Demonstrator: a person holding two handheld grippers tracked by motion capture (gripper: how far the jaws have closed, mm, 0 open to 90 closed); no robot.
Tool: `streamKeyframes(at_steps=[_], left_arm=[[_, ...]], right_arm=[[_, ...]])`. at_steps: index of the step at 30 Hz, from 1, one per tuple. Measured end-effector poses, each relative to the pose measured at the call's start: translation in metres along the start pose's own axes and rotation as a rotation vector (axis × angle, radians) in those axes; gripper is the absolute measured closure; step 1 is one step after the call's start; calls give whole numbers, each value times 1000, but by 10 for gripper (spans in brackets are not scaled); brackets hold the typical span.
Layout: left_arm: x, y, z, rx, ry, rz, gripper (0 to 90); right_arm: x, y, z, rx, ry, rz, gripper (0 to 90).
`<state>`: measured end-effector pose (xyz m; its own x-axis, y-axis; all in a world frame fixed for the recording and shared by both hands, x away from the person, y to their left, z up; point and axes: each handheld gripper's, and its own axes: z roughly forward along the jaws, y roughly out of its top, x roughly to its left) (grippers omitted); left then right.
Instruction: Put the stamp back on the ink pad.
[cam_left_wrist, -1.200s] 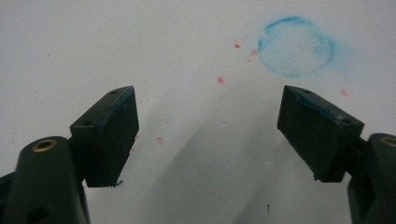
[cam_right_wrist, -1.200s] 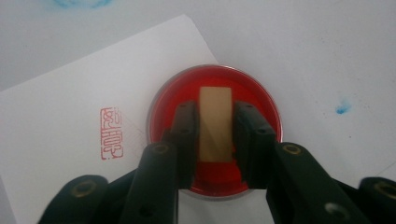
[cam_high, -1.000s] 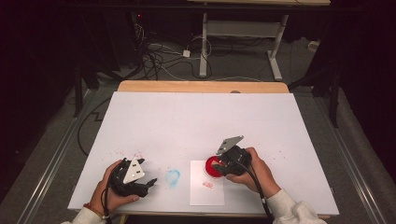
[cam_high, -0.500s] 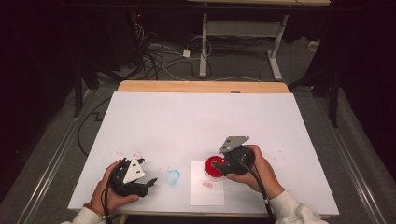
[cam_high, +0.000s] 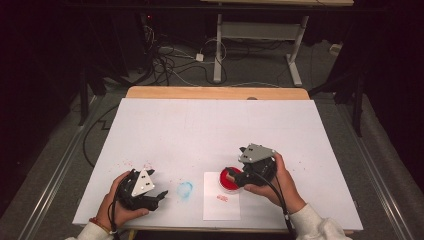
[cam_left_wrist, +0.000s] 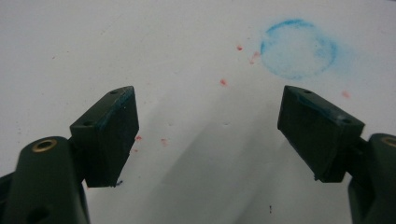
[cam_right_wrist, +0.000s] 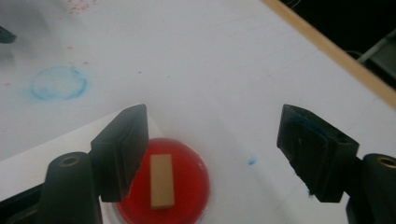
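Leftmost, the left tool (cam_high: 159, 196) rests near the front edge of the white counter (cam_high: 215, 130), held low in the person's left hand (cam_high: 116, 205); its jaws stand wide apart with nothing between them, and its own view looks out over bare surface dotted with red specks. Just to its right lies a faint blue ring stain (cam_high: 185, 189), touched by nothing. Next comes a white sheet of paper (cam_high: 221, 206) at the front edge, carrying a small red stamped mark (cam_high: 222, 198) about halfway down. On the far right corner of that sheet sits a round red ink pad (cam_high: 229, 181), and in the right gripper view a small tan wooden stamp block (cam_right_wrist: 162, 181) lies flat on its red face. The right tool (cam_right_wrist: 212, 154) hangs just above the pad with its jaws spread wide, gripping nothing; the block sits close to one jaw rather than centred between them.

As I judge it, one impression is already on the paper, and the block is inked or being inked. What seems left is to centre on the block, close on it, lift it and press again on the blank part of the sheet.
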<state>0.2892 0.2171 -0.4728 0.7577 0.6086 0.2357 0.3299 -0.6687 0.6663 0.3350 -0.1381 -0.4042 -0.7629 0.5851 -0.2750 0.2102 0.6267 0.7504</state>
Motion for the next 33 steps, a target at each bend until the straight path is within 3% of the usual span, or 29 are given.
streamKeyframes(at_steps=[4,16,23,27,33], left_arm=[[0,0,0,-3,1,-2,201],[1,1,-2,-16,6,-9,202],[1,2,-6,-34,19,-12,202],[1,3,-6,-36,21,-11,202],[0,5,-6,-41,31,-5,202]], right_arm=[[-1,-1,-7,-30,-11,-25,229],[-9,-16,-29,-80,-85,19,232],[-12,-34,-45,-150,-140,21,239],[-15,-44,-48,-153,-151,30,235],[-14,-59,-53,-130,-187,2,213]])
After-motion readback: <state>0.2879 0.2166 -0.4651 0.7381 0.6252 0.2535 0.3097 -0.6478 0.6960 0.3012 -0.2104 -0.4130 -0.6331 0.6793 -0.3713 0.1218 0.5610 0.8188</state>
